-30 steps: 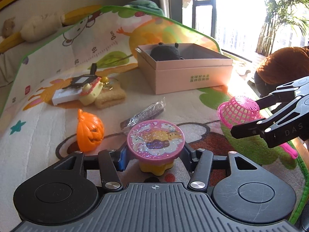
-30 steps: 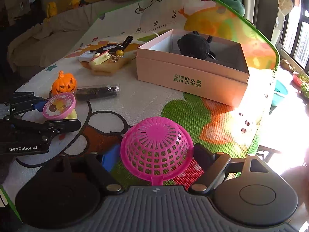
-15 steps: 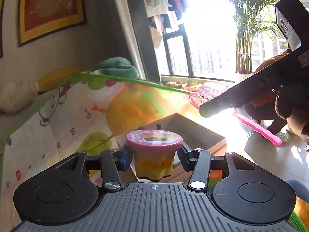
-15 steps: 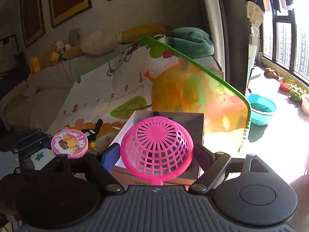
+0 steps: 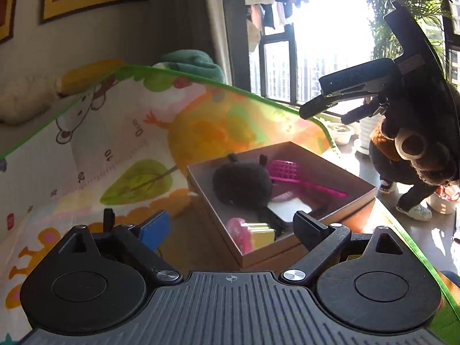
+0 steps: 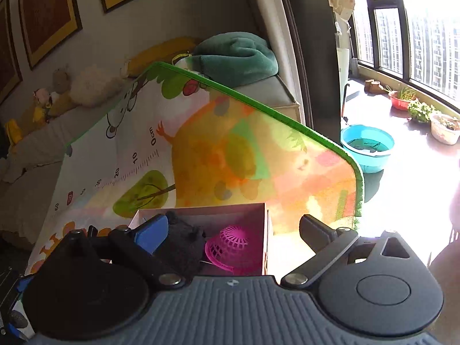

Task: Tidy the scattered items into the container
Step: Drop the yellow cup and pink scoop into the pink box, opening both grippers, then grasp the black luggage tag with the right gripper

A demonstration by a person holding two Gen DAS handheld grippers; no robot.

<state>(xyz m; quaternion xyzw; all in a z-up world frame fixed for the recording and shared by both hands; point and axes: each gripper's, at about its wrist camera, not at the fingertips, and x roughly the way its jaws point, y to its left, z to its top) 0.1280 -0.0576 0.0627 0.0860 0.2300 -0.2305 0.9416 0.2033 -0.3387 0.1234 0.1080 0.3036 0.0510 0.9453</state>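
Sitting inside the pink cardboard box now are the pink plastic net scoop, the black fuzzy toy and the little pink-lidded yellow toy (maybe more waits outside), while the left gripper and right gripper both hang wide apart, holding nothing.

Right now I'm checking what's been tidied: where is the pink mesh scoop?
The pink mesh scoop lies inside the cardboard box, at its far side beside the black plush toy; the right wrist view shows it below the open fingers.
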